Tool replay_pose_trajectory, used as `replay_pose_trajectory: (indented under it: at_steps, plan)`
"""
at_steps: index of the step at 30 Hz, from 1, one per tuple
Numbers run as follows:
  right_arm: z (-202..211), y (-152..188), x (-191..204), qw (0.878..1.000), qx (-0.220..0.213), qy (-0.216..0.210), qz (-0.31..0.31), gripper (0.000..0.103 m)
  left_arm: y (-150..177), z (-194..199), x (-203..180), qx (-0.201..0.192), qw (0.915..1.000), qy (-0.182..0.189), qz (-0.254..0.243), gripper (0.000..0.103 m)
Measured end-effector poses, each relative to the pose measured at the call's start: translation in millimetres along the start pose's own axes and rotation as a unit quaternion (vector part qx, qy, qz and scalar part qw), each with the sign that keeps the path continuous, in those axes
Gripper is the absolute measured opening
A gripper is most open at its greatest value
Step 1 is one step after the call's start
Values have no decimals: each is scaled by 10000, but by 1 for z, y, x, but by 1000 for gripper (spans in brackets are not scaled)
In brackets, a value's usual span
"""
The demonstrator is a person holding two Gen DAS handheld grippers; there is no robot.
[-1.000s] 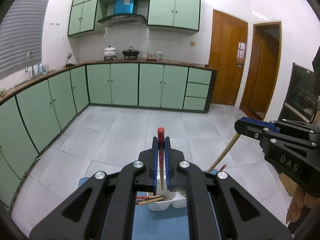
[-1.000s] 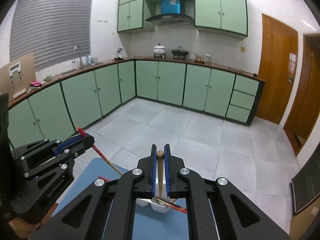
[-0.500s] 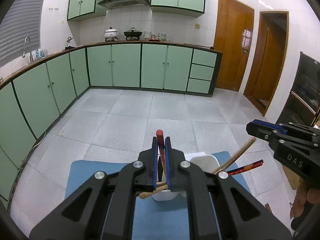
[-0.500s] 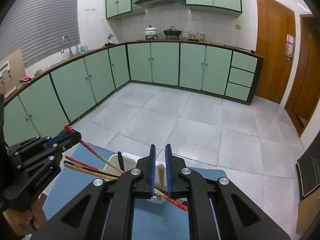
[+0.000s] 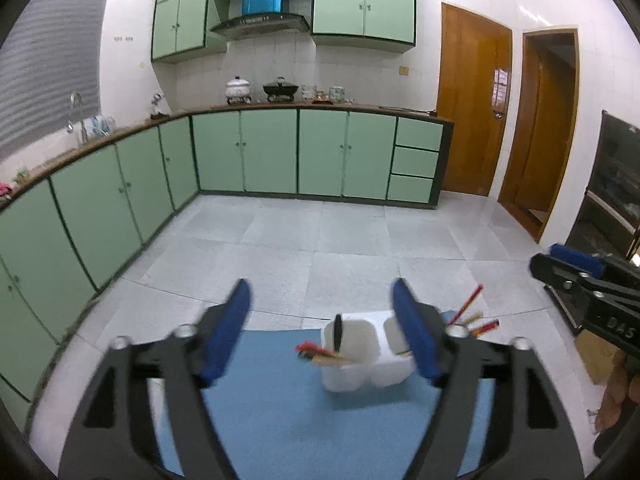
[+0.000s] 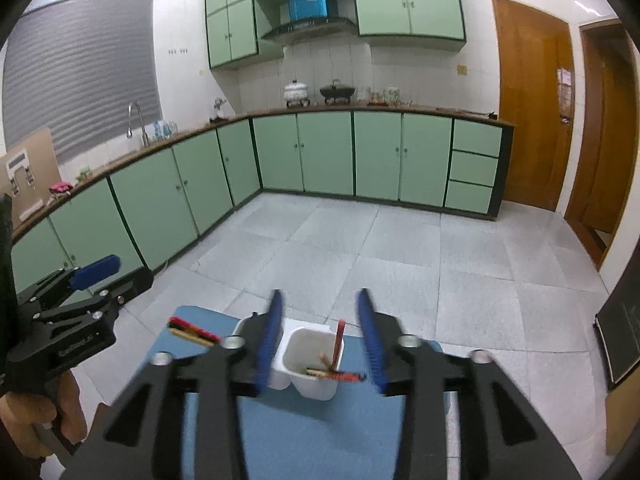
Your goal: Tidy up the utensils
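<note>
A kitchen, brightly lit, white tiled walls (image 5: 132, 80) all round. Pale green base cabinets (image 5: 296, 152) run along the back wall and curve down the left side under a brown countertop (image 6: 360, 110). Matching wall cabinets (image 5: 362, 0) hang above, flanking a range hood (image 5: 260, 24). A white pot (image 5: 238, 89) and a dark pot (image 5: 281, 89) sit on the back counter. A tap (image 6: 136, 120) stands at the left counter, grey blinds (image 6: 80, 72) behind it. Two wooden doors (image 5: 474, 108) on the right. Grey floor tiles (image 5: 320, 240).
</note>
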State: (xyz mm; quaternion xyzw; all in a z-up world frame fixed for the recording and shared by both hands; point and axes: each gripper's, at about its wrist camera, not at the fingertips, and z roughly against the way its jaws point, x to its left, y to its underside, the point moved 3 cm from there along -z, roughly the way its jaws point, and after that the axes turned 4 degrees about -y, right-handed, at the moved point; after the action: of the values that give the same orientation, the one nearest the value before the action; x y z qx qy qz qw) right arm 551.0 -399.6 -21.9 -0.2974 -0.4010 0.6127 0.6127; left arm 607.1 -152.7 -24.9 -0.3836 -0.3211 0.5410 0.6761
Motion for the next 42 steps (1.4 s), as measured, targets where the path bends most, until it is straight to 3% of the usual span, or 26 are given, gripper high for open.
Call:
replay_pose_trajectory:
  at_steps: [6, 13, 18, 25, 31, 36, 42]
  plan:
    - [64, 33, 21, 9991, -396, 90, 93, 79, 27, 64, 6, -73, 9998, -56, -201, 89]
    - [123, 87, 42, 9988, -417, 47, 242, 91, 67, 151, 24, -398, 9985, -308, -226, 96]
    - [167, 125, 61, 9972, -470, 298, 492, 97, 106, 204, 31, -416, 9983, -363, -166, 96]
    - [244, 181, 90, 9964, -705, 415, 208, 97, 169, 278, 42, -439, 9967, -681, 84, 98]
    - [290, 229, 112, 9965, -659, 507, -22, 97, 222, 324, 46, -105, 9970, -710, 278, 98]
    - [324, 255, 131, 9978, -495, 436, 7, 97, 244, 373, 50, -174, 9958, -784, 433, 98]
    - [367, 272, 147, 9965, -690, 460, 53, 97, 272, 427, 40, -313, 9957, -818, 316, 98]
